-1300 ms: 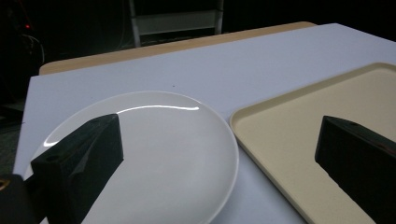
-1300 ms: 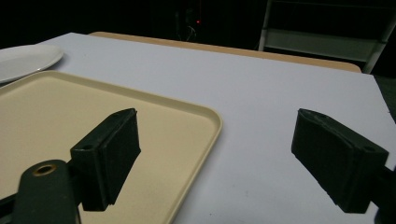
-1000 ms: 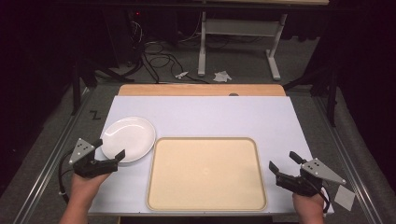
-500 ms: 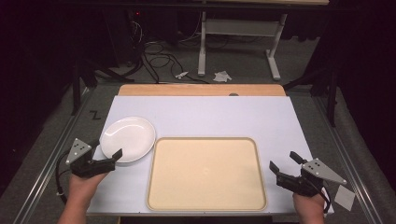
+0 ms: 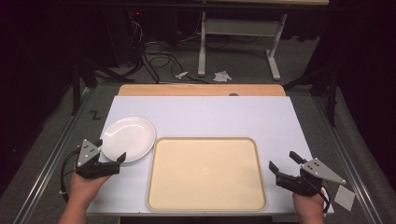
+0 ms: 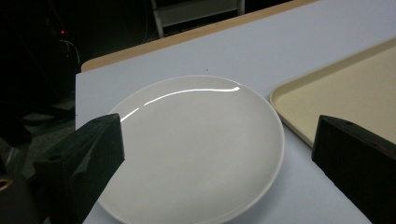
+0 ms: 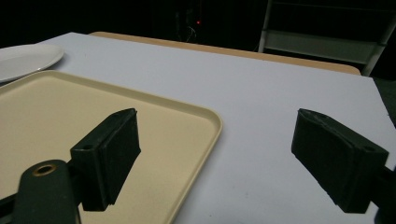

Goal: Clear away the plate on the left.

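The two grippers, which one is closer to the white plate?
The left gripper. Its open jaws point at the near rim of the white plate, almost touching it. The right gripper sits across the beige tray, at the table's right edge.

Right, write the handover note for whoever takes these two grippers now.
Left gripper: open, jaws either side of the white plate's near edge, nothing held.
Right gripper: open, hovering at the right edge of the beige tray, nothing held.
White plate: flat on the table sheet, just left of the tray, bare.
Tray: bare, at the table's near middle.
Done: nothing gripped yet.
Left: probably close on the plate and move it, likely onto the tray.
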`<action>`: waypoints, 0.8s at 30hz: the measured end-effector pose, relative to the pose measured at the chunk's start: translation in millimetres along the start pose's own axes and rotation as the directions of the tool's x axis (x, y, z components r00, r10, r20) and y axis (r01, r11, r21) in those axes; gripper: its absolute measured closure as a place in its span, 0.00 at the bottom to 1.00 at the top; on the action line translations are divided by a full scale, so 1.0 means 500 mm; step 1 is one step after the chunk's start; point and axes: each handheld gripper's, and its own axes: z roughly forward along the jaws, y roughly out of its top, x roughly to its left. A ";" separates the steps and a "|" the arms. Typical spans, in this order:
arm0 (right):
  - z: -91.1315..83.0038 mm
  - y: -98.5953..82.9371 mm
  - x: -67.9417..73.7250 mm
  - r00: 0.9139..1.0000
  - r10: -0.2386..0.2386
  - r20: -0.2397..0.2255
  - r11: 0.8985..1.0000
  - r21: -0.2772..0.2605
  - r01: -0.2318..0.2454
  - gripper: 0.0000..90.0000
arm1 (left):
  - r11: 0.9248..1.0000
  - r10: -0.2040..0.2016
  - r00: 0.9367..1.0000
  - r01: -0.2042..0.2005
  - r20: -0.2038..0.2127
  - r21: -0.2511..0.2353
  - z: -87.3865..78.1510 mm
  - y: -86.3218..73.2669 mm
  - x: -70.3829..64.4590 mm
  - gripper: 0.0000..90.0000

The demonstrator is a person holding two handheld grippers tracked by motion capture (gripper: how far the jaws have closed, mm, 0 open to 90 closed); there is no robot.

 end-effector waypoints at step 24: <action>-0.002 0.002 0.003 1.000 -0.015 0.003 1.000 0.000 0.015 0.18 | 0.974 0.213 0.977 -0.215 0.030 0.066 0.026 -0.042 -0.035 0.15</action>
